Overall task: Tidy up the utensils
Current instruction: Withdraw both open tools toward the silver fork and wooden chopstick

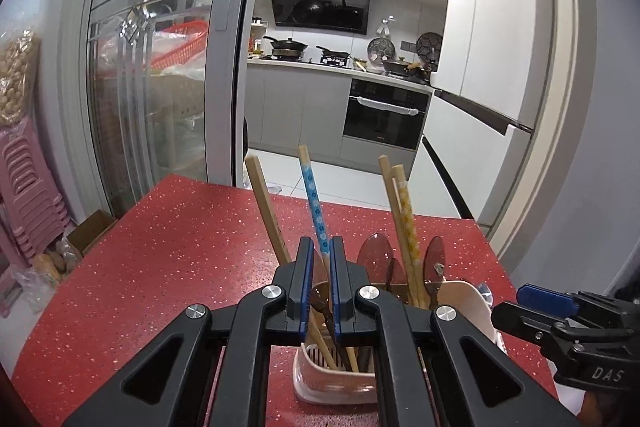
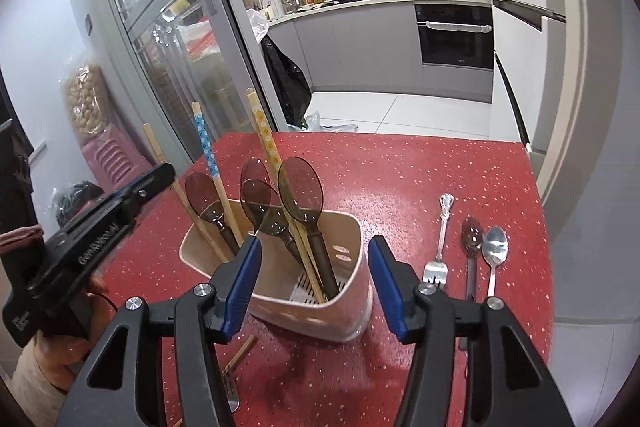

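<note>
Jaws of right gripper (image 2: 315, 241) set wide apart, empty, framing near corner of pink utensil holder (image 2: 352, 307). Left gripper (image 1: 322, 247) closed together, gripping nothing, just short of same holder. Chopsticks (image 2: 264, 143) and brown spoons (image 2: 300, 187) upright inside. Right wrist view only: fork (image 2: 438, 251), dark red spoon (image 2: 472, 235), steel spoon (image 2: 495, 247) lying side by side on table (image 2: 400, 167), near its right edge. Left wrist view only: broad bare tabletop left of holder, up to far edge.

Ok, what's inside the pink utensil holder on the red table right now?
The utensil holder holds several brown translucent spoons, bowls up, and chopsticks: a blue-patterned one, yellow-patterned ones and a plain one. The walls hide most lower ends; only part of the slotted base shows.
</note>
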